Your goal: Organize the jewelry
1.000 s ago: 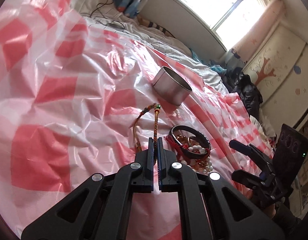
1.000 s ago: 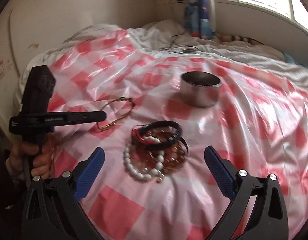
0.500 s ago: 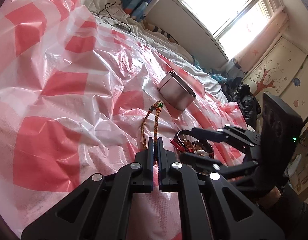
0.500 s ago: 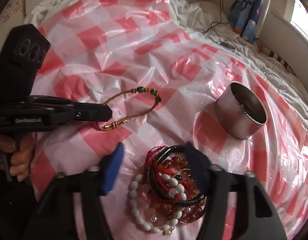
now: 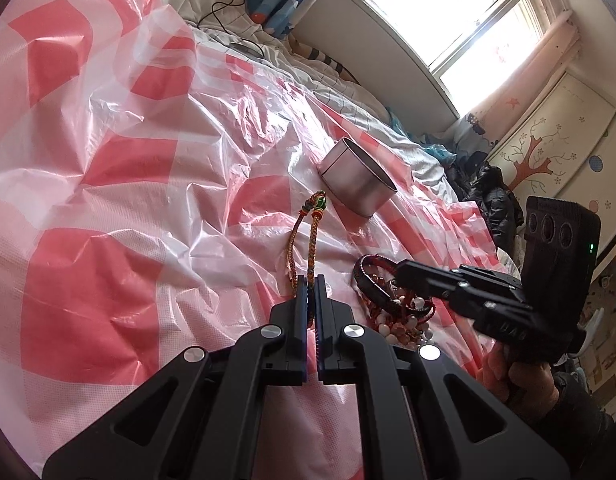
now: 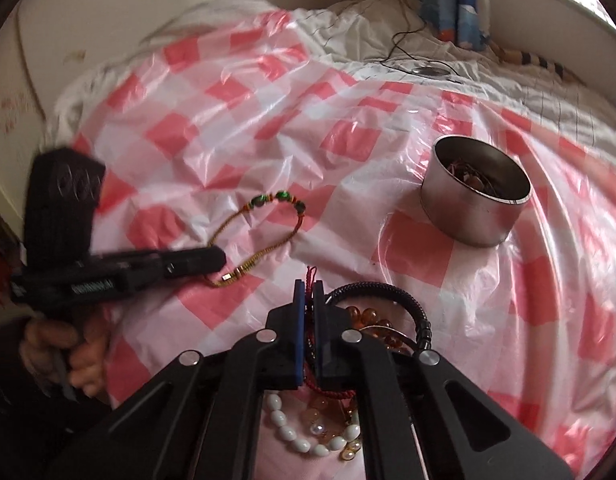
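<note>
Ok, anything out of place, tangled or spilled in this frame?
Nothing spilled. The bracelets beside the metal tin lie in a tangled heap, and the right claw has shut on a red cord in that knot. The woven bracelet lies apart.

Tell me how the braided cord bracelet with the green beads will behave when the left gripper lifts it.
The braided cord bracelet will probably hang limp: it lies as a loose, uneven loop on the plastic sheet. It looks thin, so likely light. The left gripper is shut on one end, so the green beads may swing at the far end.
</note>
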Demonstrator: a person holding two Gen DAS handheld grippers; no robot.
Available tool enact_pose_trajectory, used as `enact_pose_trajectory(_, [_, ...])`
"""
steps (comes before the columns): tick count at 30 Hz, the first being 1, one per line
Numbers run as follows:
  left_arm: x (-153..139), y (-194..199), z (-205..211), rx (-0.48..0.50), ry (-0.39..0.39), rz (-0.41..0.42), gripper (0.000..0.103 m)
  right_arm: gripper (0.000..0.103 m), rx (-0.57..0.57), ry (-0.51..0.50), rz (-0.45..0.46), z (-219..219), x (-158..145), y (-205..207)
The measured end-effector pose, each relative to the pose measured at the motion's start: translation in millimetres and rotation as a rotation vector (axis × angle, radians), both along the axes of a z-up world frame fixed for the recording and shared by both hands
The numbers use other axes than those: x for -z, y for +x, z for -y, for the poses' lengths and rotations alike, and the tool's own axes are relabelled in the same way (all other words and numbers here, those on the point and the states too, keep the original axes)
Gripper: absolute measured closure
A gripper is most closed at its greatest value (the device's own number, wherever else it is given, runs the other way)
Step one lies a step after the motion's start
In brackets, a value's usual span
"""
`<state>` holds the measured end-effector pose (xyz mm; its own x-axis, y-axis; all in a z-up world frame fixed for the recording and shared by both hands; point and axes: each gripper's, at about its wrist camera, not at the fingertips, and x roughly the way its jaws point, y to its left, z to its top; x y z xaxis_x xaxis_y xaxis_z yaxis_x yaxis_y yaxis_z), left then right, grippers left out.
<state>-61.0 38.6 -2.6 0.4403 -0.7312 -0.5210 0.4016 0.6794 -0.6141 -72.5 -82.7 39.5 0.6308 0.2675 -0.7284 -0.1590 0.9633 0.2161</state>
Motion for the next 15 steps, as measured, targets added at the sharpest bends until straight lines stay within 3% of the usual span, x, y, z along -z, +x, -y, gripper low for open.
enact_pose_trajectory(8, [-2.8,-0.7,0.1,0.011,-0.007,0.009,0.1,0.099,0.101,0.354,0.085,48.6,-23.7,-23.9])
enact_pose_trajectory(15, [-39.1,0.4,2.6,0.042,-0.029,0.069,0.1,0.099,0.159,0.499,0.198,87.8,-57.3,-42.1])
